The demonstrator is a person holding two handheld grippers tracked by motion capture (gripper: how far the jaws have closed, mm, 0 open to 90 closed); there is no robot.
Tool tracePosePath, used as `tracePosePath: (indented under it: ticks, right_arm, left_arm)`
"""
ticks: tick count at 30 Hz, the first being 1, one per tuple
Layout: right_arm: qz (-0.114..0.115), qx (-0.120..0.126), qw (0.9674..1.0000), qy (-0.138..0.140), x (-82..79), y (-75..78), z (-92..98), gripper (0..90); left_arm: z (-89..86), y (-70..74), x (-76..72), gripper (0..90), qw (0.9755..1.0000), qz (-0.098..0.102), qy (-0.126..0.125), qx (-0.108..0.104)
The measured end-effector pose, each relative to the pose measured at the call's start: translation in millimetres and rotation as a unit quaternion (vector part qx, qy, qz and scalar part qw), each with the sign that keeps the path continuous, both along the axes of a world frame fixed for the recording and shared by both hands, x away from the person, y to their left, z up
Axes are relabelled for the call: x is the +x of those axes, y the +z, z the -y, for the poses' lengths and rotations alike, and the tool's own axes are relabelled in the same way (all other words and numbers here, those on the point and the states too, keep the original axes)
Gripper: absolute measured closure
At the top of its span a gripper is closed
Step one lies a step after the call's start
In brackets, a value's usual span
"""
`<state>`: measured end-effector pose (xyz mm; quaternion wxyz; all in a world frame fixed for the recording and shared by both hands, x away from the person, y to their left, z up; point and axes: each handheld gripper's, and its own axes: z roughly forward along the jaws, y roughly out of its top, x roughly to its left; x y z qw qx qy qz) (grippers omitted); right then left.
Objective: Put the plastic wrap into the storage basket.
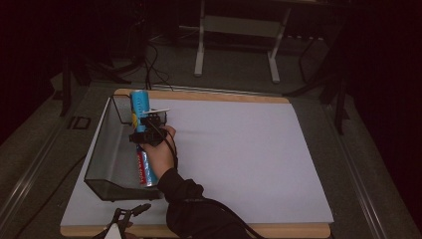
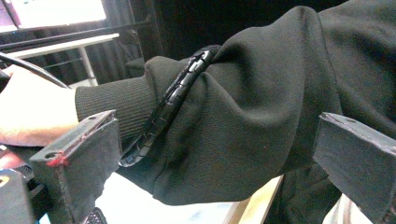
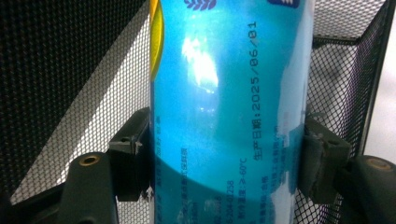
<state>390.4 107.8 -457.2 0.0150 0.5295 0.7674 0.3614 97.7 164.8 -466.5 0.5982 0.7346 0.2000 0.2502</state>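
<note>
The blue can (image 3: 229, 107) is a tall cylinder with a shiny cyan wrapper, a yellow band on one side and small printed text, including a date "2025/06/01". In the high view the blue can (image 1: 140, 107) stands above the far end of a black wire-mesh basket (image 1: 102, 164), which sits on the left part of a white table mat (image 1: 239, 154). A second can with a red and silver label (image 1: 145, 172) lies near the basket's right wall, partly hidden by the hand.

The right hand (image 1: 160, 149) reaches forward from a dark sleeve (image 1: 186, 199) and holds the right gripper (image 1: 149, 128) over the basket. The right gripper (image 3: 229, 158) has its two jaws pressed on the can's opposite sides, with the can upright between them and mesh behind it.

The left gripper (image 1: 130, 213) rests low at the near edge of the table. In the left gripper view, the left gripper (image 2: 215, 158) has its jaws wide apart, with nothing between them; behind them are the sleeve (image 2: 261, 102) and a black cable (image 2: 173, 100) lying over it.
</note>
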Motion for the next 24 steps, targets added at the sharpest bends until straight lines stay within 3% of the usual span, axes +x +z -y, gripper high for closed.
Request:
tracePosePath:
  ticks: [13, 24]
  right_arm:
    - [-0.013, -0.010, 0.9998, -0.014, -0.1, -11.7, 2.7, 30.4]
    - [-0.006, -0.021, 0.9997, 0.006, 2.2, -11.1, 3.2, 28.3]
  left_arm:
    - [0.2, -0.1, 0.1, 2.2, 1.0000, -0.001, -0.001, 0.001]
    - [1.0, -0.3, 0.3, 2.2, 1.0000, -0.002, -0.003, 0.003]
